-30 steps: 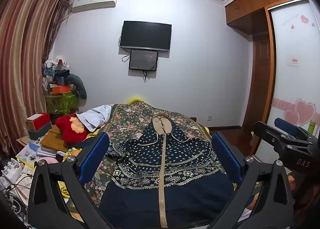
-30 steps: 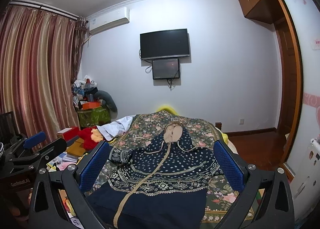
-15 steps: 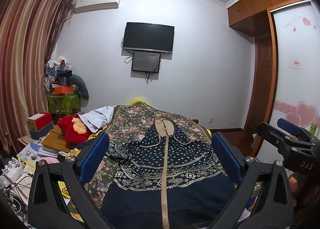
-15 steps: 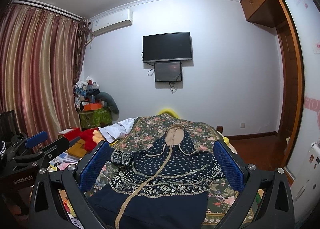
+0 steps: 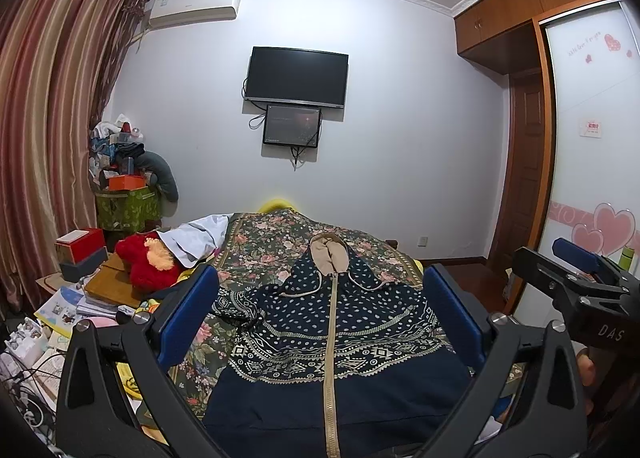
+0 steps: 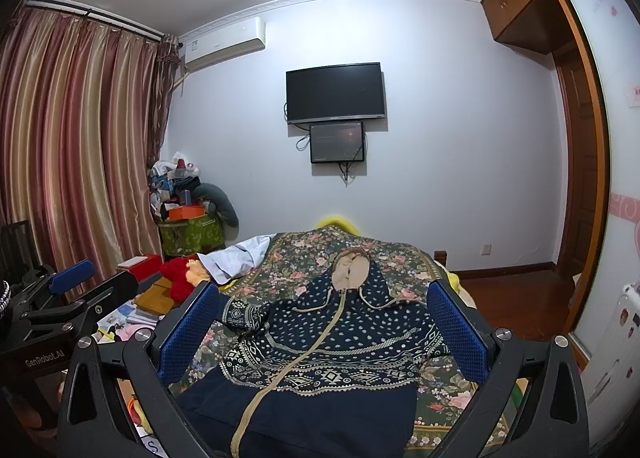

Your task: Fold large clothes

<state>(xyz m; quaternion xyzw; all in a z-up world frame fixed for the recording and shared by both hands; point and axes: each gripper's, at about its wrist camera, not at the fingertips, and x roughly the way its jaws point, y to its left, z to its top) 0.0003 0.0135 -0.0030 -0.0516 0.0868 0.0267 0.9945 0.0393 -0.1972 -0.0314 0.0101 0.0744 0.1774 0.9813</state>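
Note:
A navy hooded jacket (image 5: pixel 332 322) with white dots, patterned bands and a beige zip lies spread flat on the bed, hood pointing away; it also shows in the right wrist view (image 6: pixel 332 342). Its left sleeve (image 5: pixel 234 304) is bunched at the side. My left gripper (image 5: pixel 320 318) is open and empty, held above the jacket's lower part. My right gripper (image 6: pixel 324 330) is open and empty, also above the jacket. Each gripper shows at the edge of the other's view: the right gripper (image 5: pixel 576 278) and the left gripper (image 6: pixel 60 298).
A floral bedspread (image 5: pixel 260 242) covers the bed. A red plush toy (image 5: pixel 146 262), a white cloth (image 5: pixel 200 236), boxes and books crowd the left side. Curtains (image 5: pixel 36 138) hang left, a wardrobe (image 5: pixel 592 138) stands right, a TV (image 5: pixel 296 76) on the far wall.
Both grippers have tilted slightly upward and drawn back, so the jacket sits lower in both views. Both stay open and empty. The jacket has not moved.

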